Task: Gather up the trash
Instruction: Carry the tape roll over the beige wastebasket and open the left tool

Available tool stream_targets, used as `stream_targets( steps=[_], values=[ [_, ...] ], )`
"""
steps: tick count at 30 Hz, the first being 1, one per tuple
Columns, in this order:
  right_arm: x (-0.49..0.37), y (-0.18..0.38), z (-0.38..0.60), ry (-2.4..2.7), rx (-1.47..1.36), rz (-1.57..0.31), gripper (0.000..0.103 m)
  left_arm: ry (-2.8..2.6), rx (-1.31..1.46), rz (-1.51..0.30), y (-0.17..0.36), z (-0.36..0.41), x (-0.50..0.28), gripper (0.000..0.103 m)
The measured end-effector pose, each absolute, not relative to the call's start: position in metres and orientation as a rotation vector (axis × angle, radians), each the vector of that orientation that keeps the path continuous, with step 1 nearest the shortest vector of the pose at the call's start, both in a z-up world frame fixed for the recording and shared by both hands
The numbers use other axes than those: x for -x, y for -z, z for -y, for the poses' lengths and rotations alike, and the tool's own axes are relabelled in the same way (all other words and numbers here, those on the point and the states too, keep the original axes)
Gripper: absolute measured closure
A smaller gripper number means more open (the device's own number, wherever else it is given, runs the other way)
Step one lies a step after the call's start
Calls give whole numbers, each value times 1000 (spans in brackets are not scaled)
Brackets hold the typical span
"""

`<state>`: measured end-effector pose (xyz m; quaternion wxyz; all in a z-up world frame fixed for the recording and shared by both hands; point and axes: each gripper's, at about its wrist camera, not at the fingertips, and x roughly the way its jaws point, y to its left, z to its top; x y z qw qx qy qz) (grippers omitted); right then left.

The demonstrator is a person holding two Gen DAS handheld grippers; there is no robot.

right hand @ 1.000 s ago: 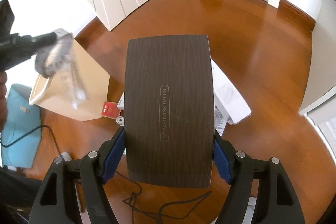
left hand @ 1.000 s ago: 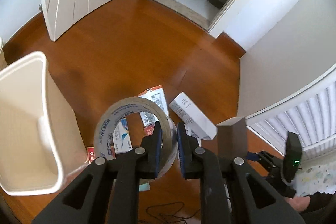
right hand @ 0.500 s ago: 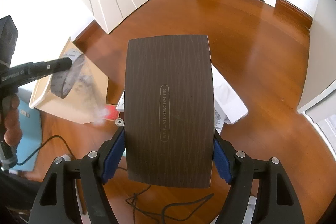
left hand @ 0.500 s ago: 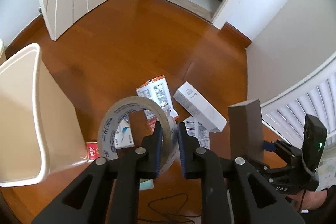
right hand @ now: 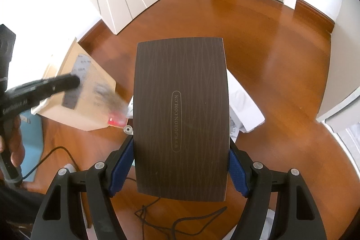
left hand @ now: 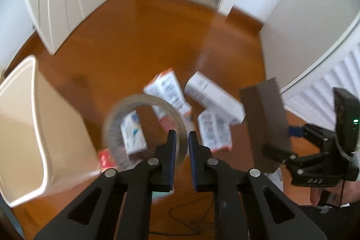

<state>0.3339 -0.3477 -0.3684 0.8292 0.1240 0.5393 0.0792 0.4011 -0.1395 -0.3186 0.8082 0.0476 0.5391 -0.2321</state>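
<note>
My left gripper (left hand: 180,134) is closing on the wall of a roll of clear tape (left hand: 111,127), which hangs between its pads above the floor litter. In the right wrist view that gripper (right hand: 74,81) and the blurred tape roll (right hand: 99,91) are in front of the beige bin (right hand: 90,118). The bin (left hand: 36,105) stands open at the left. My right gripper (right hand: 180,145) is shut on a dark brown wood-grain box (right hand: 180,116), seen from the side as the dark box (left hand: 265,123).
On the wooden floor lie an orange-and-white carton (left hand: 166,89), a long white box (left hand: 211,98), a printed carton (left hand: 216,129) and a small red pack (left hand: 105,159). A black cable (right hand: 180,222) loops below. White cupboard doors (left hand: 67,3) stand behind; a radiator (left hand: 326,87) stands at the right.
My left gripper has carried the tape roll rightward and down, across the front of the bin in the right wrist view. The right gripper and its box have stayed still.
</note>
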Motion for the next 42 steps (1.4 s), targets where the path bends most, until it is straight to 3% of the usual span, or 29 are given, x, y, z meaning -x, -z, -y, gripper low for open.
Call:
stream_targets(
  steps=[1, 2, 9, 12, 14, 16, 19, 22, 23, 31, 36, 38, 39, 41, 42],
  values=[
    [-335, 369, 348, -166, -260, -1149, 26, 477, -93, -1127, 318, 135, -402, 94],
    [-335, 368, 347, -164, -257, -1148, 26, 452, -86, -1124, 319, 132, -405, 103],
    [-334, 371, 354, -161, -280, -1137, 26, 416, -61, -1142, 330, 120, -410, 102],
    [-334, 376, 364, -141, -306, -1137, 26, 429, -75, -1269, 368, 133, -405, 84],
    [-333, 380, 368, -128, -315, -1138, 26, 422, -135, -1312, 407, 148, -394, 66],
    [-330, 386, 376, -119, -334, -1140, 26, 407, -152, -1364, 440, 161, -388, 56],
    [-325, 394, 384, -107, -345, -1138, 26, 432, -118, -1386, 464, 179, -379, 56],
    [-319, 406, 394, -88, -372, -1142, 26, 440, -76, -1375, 472, 203, -369, 40],
    [-319, 410, 398, -81, -383, -1144, 26, 436, -81, -1357, 475, 211, -367, 39],
    [-308, 436, 433, -19, -490, -1123, 26, 371, -59, -1455, 550, 215, -408, 39],
    [-304, 450, 439, -25, -513, -1106, 26, 373, -122, -1422, 565, 223, -412, 44],
    [-303, 457, 442, -28, -534, -1110, 26, 389, -131, -1429, 574, 229, -417, 57],
    [-302, 460, 443, -28, -539, -1111, 26, 396, -140, -1422, 577, 233, -419, 57],
    [-301, 464, 446, -24, -553, -1112, 26, 456, -114, -1384, 575, 237, -422, 77],
    [-301, 465, 447, -19, -556, -1112, 26, 443, -118, -1385, 575, 237, -424, 81]
  ],
)
